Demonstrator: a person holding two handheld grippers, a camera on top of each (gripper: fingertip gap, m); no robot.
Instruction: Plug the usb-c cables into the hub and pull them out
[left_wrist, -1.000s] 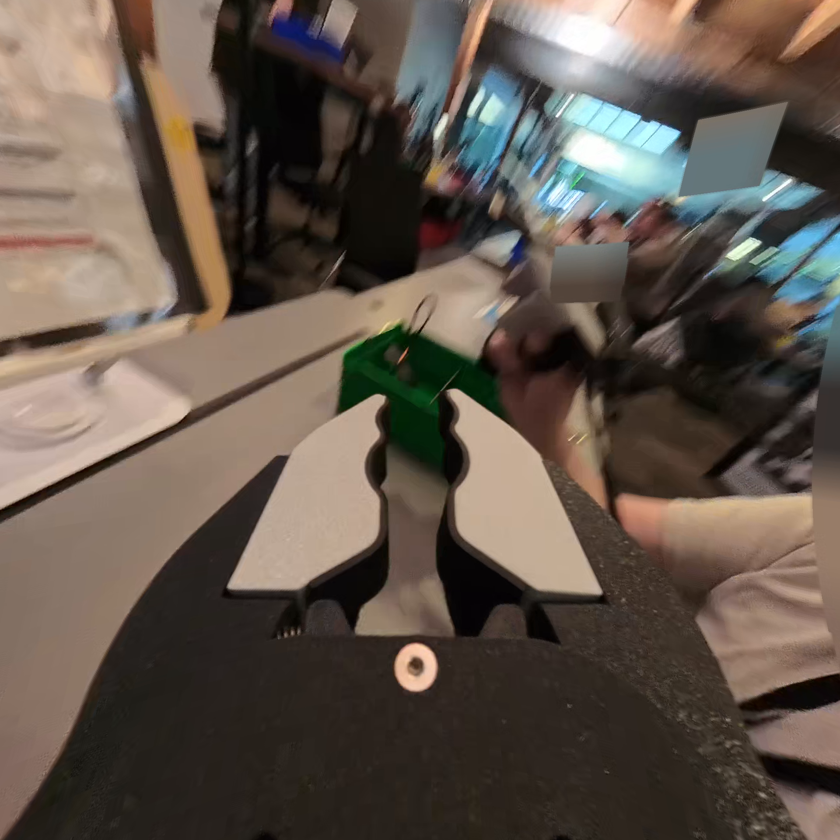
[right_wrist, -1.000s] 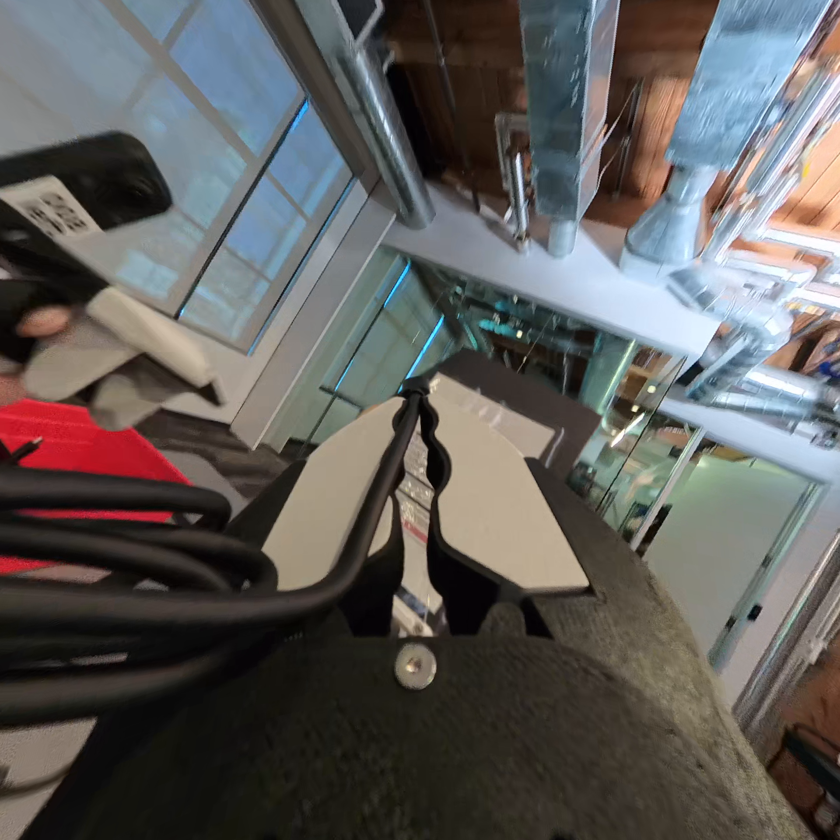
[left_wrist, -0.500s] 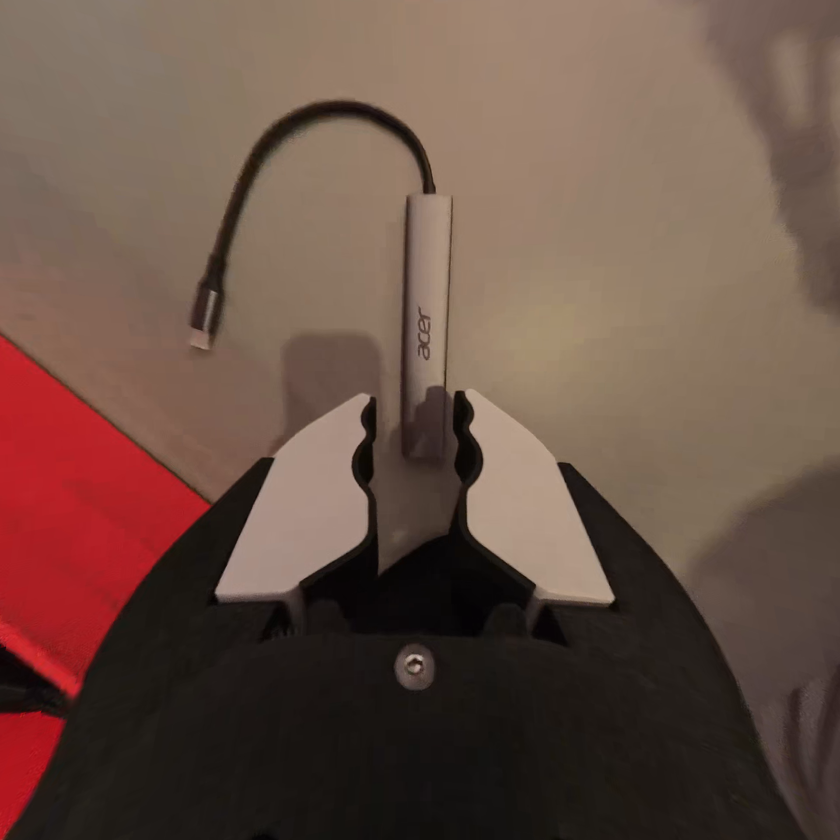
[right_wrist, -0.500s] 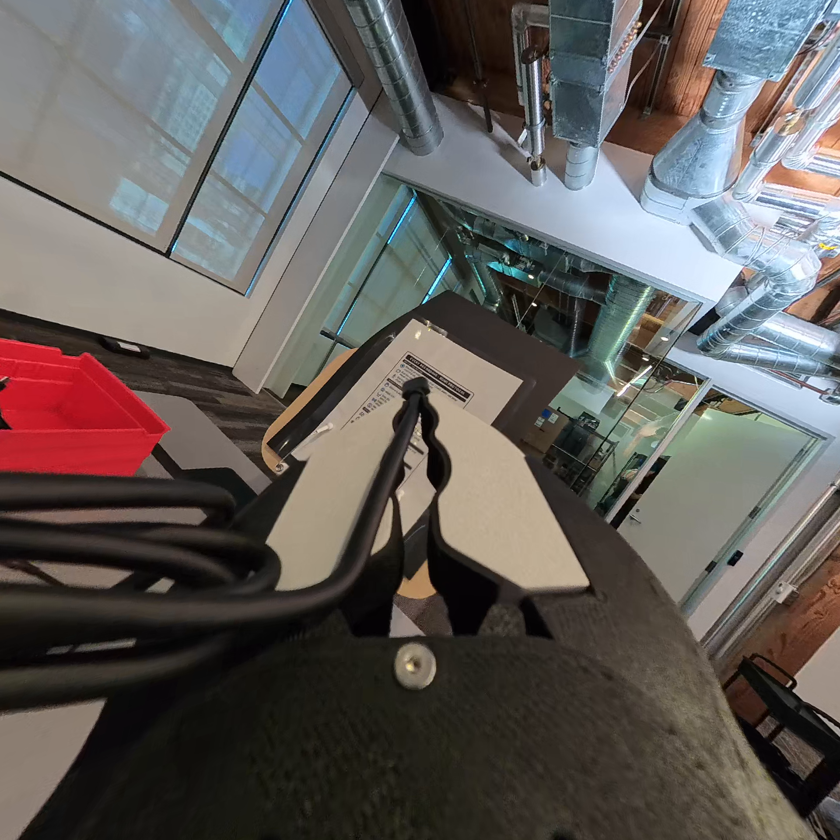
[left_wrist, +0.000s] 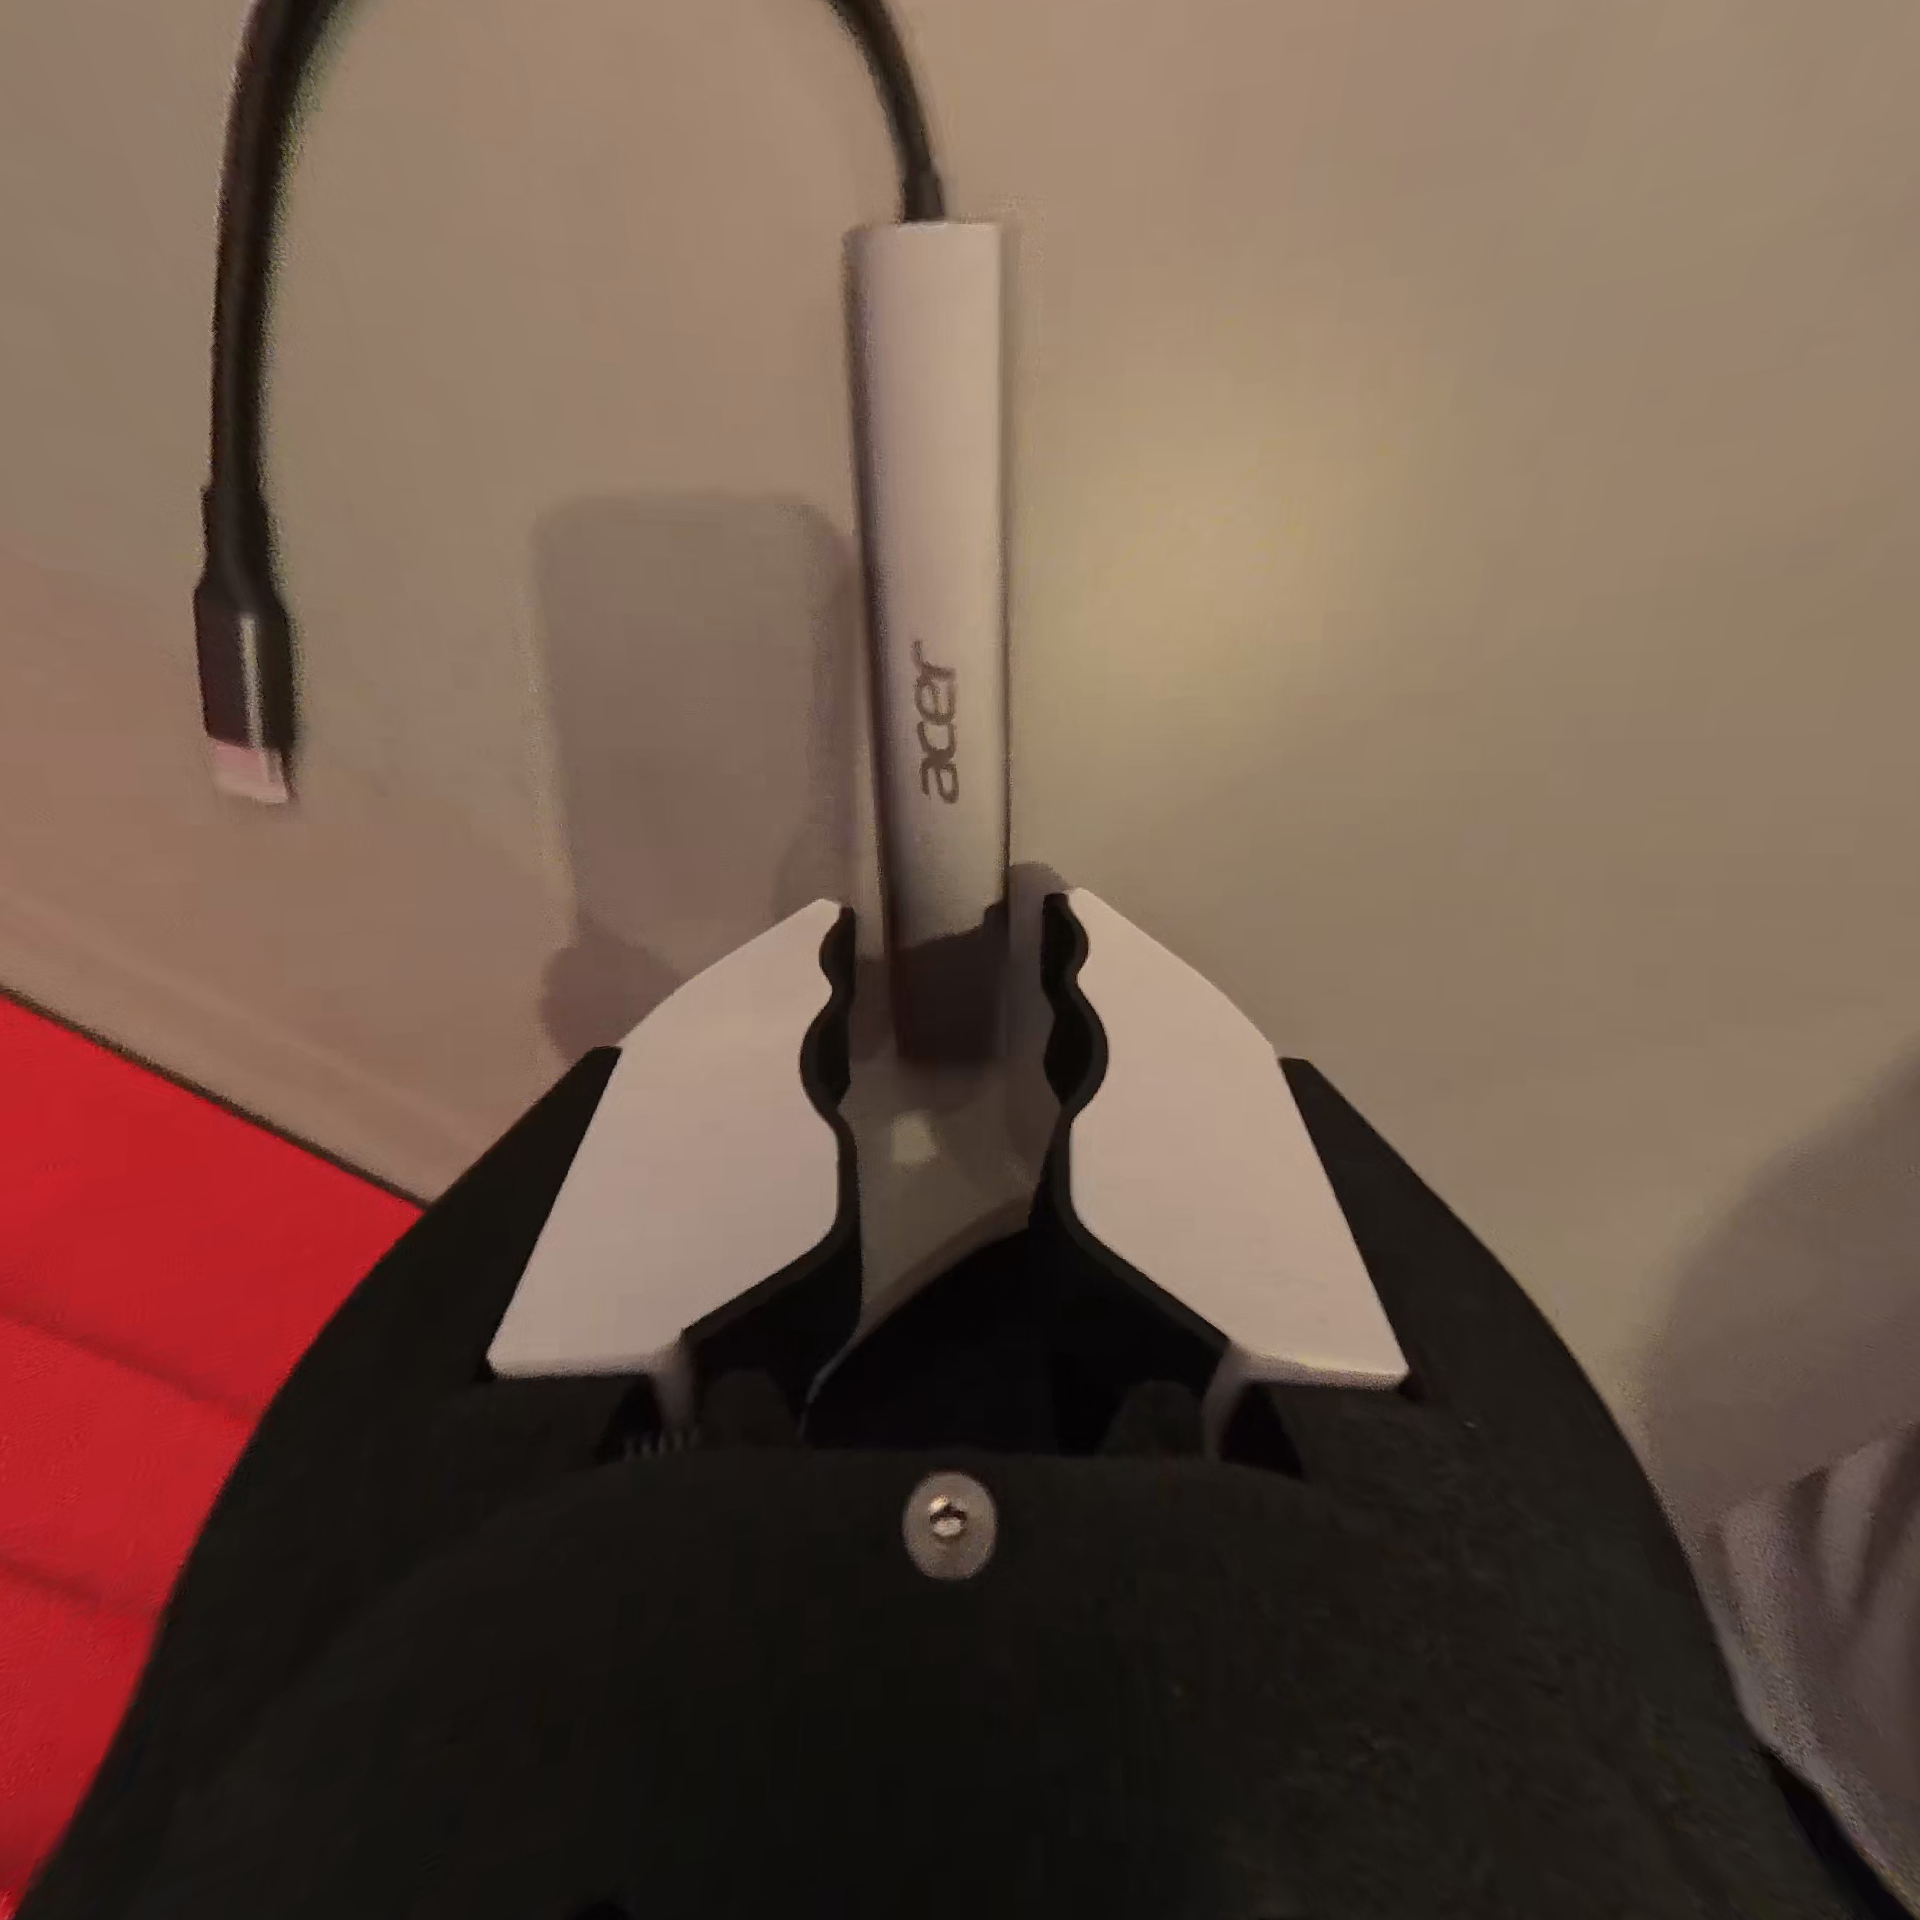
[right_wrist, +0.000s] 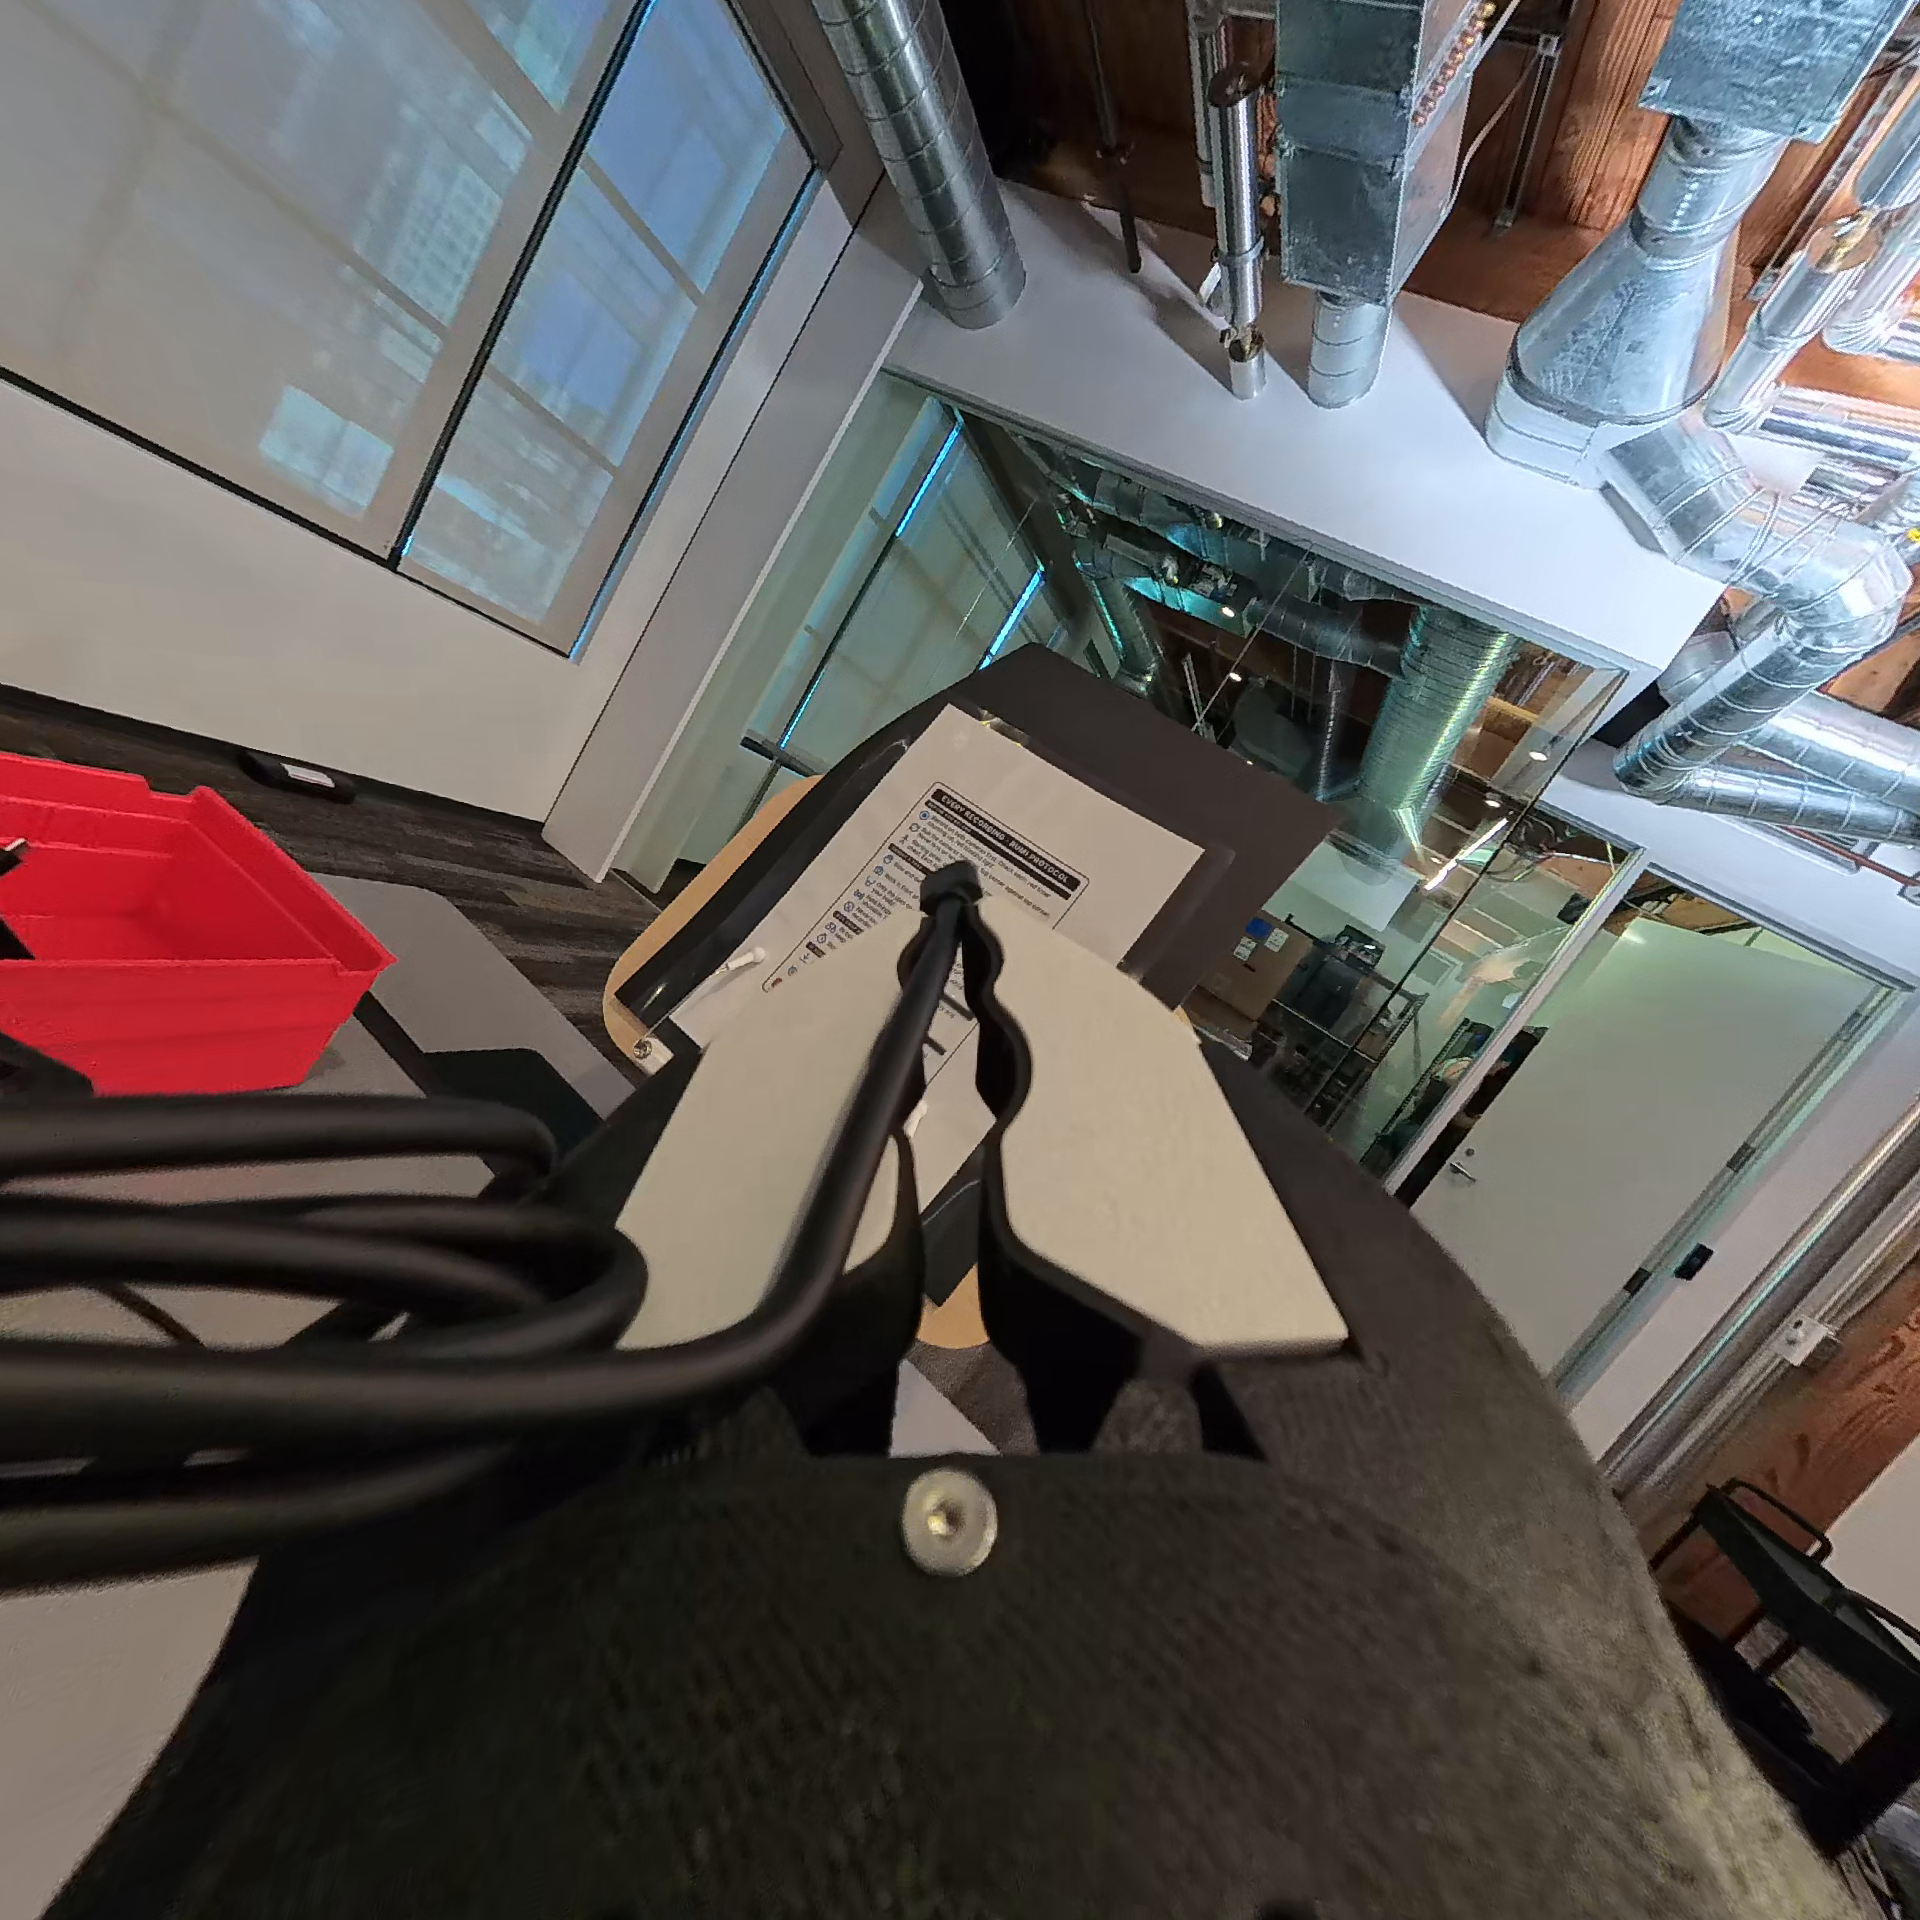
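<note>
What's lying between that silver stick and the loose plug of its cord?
Nothing: only bare table and a shadow separate the hub from its plug, in the left wrist view.

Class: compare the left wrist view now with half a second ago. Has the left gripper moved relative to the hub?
Yes. The left gripper has advanced toward the hub lying on the table; its open jaws now straddle more of the near end.

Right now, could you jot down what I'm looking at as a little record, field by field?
surface: pale table
hub: slim silver bar flat on the table, near end between the left tongs' fingers
hub lead: black, curving to a loose plug
left tongs: open, not clamped
right tongs: shut on a black cable, pointing up at the room
bin: red
</note>
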